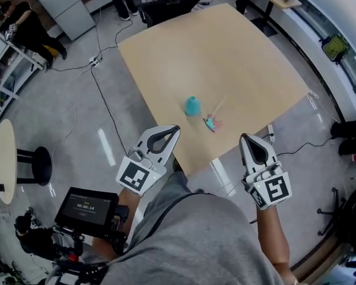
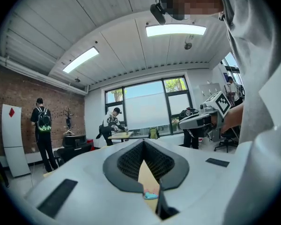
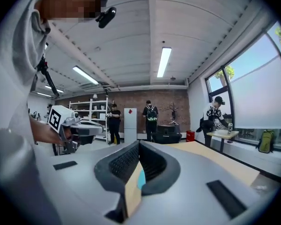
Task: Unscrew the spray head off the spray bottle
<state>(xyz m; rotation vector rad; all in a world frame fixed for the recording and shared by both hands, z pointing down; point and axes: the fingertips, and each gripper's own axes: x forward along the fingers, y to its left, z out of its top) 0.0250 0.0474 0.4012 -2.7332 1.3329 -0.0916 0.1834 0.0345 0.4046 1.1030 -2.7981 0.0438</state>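
1. Round side table [image 1: 4, 153]: I logged it at the far left, on the floor, with a black stool [image 1: 38, 164] just beside it.
2. Monitor [image 1: 86, 208]: it sat at the lower left with its screen lit, below the left gripper.
3. Left gripper [image 1: 173, 130]: its fingertips were together and clamped on nothing. It was held in the air with its tip at the table's near-left edge. In its own view I saw only tabletop and a teal sliver through the loop behind the closed tips.
4. Wooden table [image 1: 225, 46]: a pale top, bare apart from items 5 and 6.
5. Spray bottle [image 1: 192, 105]: teal, and it appeared to stand upright with the head already off. It stood toward the near edge, between the 2 grippers and well apart from both.
6. Spray head [image 1: 211, 123]: it lay on the tabletop just right of the bottle, with its thin tube [image 1: 219, 104] angled away.
7. Right gripper [image 1: 247, 139]: its fingertips were together and it held nothing. Its tip was at the table's near edge, and the marker cube faced up.
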